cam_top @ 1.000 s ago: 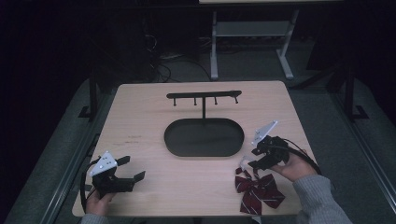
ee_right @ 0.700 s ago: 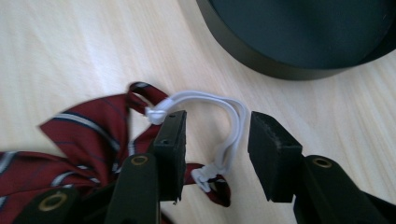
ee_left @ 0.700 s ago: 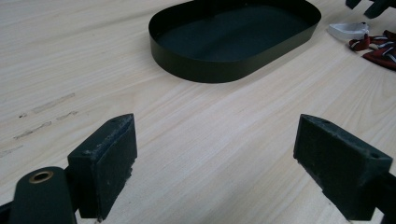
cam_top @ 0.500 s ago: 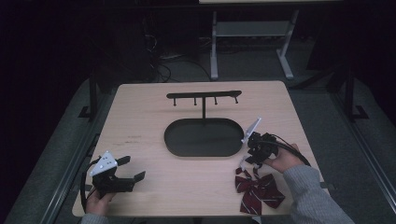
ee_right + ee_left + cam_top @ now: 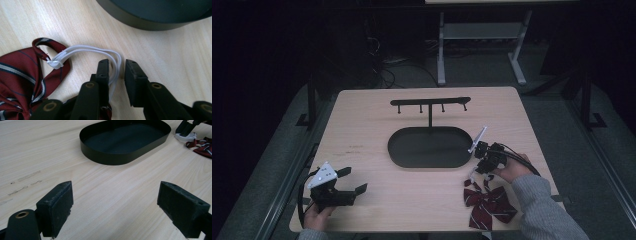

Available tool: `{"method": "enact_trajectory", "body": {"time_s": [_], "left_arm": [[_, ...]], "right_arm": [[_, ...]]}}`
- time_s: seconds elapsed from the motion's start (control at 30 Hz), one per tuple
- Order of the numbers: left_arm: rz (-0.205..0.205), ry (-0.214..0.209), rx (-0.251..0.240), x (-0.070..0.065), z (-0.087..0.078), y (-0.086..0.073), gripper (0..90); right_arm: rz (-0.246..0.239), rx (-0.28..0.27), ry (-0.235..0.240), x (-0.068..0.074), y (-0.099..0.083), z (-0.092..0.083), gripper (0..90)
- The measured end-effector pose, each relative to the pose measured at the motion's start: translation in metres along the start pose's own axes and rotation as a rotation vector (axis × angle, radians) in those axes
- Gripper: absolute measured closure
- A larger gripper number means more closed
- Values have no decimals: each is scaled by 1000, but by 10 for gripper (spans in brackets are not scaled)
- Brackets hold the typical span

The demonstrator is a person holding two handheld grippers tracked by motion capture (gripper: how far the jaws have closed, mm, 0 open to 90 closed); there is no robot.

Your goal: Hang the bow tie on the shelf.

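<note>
In the right gripper view, the right gripper (image 5: 117, 68) points down at the wooden table (image 5: 175, 57). Its two black jaws stand close together with a small gap, and they have just been closing. The white elastic loop (image 5: 100, 51) of the bow tie bends into that gap. The cord runs along the inside of the left jaw, but the pads do not squeeze it yet. The loop is tied to the dark red striped bow tie (image 5: 22, 75), which lies flat on the table just to the left of the jaws. Past the jaw tips sits the curved wall of the black oval tray (image 5: 150, 23).

In the high view, the bow tie (image 5: 488, 202) lies near the front edge of the table (image 5: 362, 125), on the person's right side. The right gripper (image 5: 477, 170) is just behind it, tipped down at the loop, between the bow tie and the tray (image 5: 397, 150). The right hand (image 5: 512, 170) holds it.

The left gripper (image 5: 354, 181) rests low at the front left corner, well apart from the bow tie. In the left gripper view its jaws are spread wide with bare table between them.

Behind the tray stands a black rack with small pegs (image 5: 430, 103)
</note>
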State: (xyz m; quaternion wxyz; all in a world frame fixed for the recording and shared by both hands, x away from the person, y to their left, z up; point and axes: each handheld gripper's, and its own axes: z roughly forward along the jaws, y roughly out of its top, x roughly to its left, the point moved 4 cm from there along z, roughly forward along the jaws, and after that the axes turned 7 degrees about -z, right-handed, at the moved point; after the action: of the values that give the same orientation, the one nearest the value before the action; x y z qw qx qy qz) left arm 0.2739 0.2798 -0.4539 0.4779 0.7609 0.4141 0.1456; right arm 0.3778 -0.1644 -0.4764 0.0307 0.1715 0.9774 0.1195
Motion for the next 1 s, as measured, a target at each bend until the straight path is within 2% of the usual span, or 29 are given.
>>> {"method": "enact_trajectory", "body": {"time_s": [0.37,0.47,0.77,1.0], "left_arm": [[3,1,0,1,-1,0,131],[2,3,0,1,-1,0,131],[-1,4,-5,0,-1,0,131],[0,5,-5,0,-1,0,131]], "right_arm": [[-20,10,-4,2,2,3,867],[-30,6,-4,3,2,1,874],[-45,-86,19,11,5,-18,880],[-77,-121,19,18,9,-33,882]]}}
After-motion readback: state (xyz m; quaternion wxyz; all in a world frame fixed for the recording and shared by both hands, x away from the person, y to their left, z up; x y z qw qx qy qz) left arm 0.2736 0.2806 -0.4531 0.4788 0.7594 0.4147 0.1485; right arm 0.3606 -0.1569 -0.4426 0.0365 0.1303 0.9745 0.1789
